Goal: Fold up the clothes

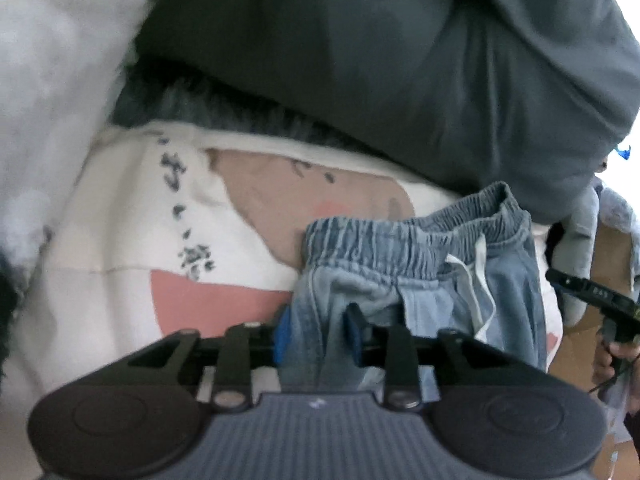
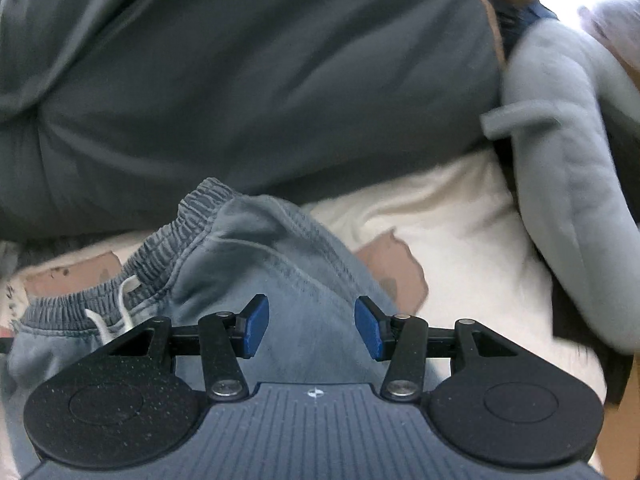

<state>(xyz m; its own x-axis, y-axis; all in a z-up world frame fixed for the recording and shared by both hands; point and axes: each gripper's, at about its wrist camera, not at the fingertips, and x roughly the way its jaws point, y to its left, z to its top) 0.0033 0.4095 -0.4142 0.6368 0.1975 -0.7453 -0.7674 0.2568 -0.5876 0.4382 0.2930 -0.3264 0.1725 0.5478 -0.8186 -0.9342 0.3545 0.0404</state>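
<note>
The faded blue denim shorts, with elastic waistband and white drawstring, lie bunched on a cream printed blanket. Judged soft, light and limp, the fabric will sag; grip at waistband or hem corners. The left tool is clamped on a fold of the shorts. The right tool stands open above the denim. Count: one pair of shorts, one grey quilt, one grey plush toy.

- The right gripper hangs with its 2 blue pads spread apart over blue pants.
- The pants lie on a cream printed blanket, below a dark grey duvet.
</note>
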